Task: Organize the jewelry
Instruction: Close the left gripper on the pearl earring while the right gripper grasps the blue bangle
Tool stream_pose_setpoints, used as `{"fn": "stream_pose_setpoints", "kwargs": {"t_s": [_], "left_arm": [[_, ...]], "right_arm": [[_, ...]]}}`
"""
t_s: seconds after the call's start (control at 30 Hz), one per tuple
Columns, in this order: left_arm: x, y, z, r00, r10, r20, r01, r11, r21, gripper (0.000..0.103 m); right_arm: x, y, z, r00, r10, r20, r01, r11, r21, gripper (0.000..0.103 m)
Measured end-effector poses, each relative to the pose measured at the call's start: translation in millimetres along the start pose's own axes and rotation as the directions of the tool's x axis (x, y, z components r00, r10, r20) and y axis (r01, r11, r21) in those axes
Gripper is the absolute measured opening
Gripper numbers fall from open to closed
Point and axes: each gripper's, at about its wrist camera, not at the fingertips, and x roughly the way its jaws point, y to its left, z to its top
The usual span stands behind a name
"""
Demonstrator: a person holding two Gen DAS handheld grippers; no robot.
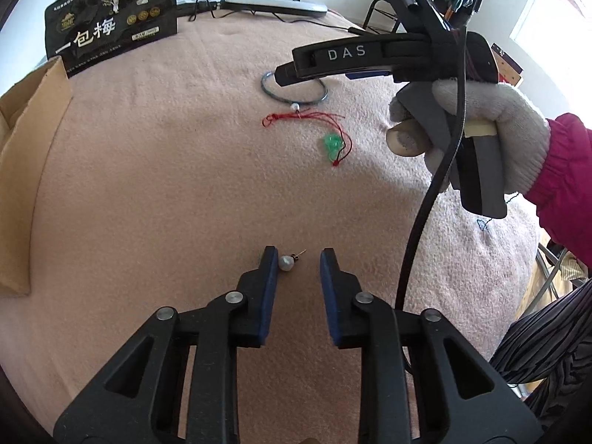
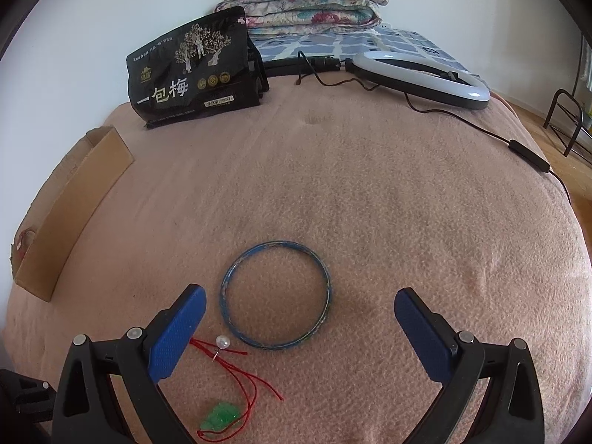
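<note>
A: Where does the sorting stand?

B: Early, I'd judge. Nearly everything lies loose on the pink blanket (image 2: 370, 185). The left gripper (image 1: 299, 259) has its jaws apart, straddling a pearl stud earring (image 1: 288, 262) that sits against the left pad, at 6 o'clock in the left wrist view. Nothing is pinched yet.

A: And the other hand?

B: The right gripper (image 2: 299, 307) is spread wide, holding nothing. It hovers over the blue bangle (image 2: 275, 294), which lies flat on the blanket near the centre of the right wrist view, between the two fingertips. In the left view the same bangle shows at about 12 o'clock, partly hidden under the right gripper's tip.

A: What else is left out?

B: A second pearl earring (image 2: 222, 342) just beside the bangle's rim, at 7 o'clock, lying on the red cord. That cord carries the green pendant (image 2: 219, 417), down at 6 o'clock.

A: Is anything put away?

B: Possibly. The cardboard box (image 2: 74, 199) at 9 o'clock looks like the destination, and a bit of red shows near its far end, but it is too small to identify. The black snack bag (image 2: 192, 70) at 11 o'clock and the ring light (image 2: 421, 77) at 1 o'clock seem unrelated.
</note>
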Motion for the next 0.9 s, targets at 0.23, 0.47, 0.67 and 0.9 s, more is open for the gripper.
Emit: {"fn": "stream_pose_setpoints", "kwargs": {"t_s": [0.23, 0.47, 0.67, 0.9], "left_arm": [[2.4, 6.6, 0.3, 1.000, -0.016, -0.005, 0.015, 0.999, -0.029, 0.013], [3.2, 6.7, -0.6, 1.000, -0.017, -0.004, 0.017, 0.999, -0.030, 0.012], [4.1, 7.1, 0.0, 1.000, -0.020, -0.007, 0.020, 0.999, -0.038, 0.010], [3.6, 8.8, 0.4, 1.000, -0.022, -0.005, 0.021, 0.999, -0.040, 0.010]], "right_arm": [[7.9, 8.1, 1.4, 1.000, 0.016, -0.012, -0.016, 1.000, -0.022, 0.103], [19.5, 16.5, 3.6, 0.999, -0.009, -0.041, 0.007, 0.998, -0.054, 0.103], [25.3, 21.1, 5.4, 0.994, -0.060, -0.086, 0.052, 0.994, -0.095, 0.098], [20.2, 17.7, 8.0, 0.995, -0.049, -0.085, 0.042, 0.995, -0.088, 0.073]]}}
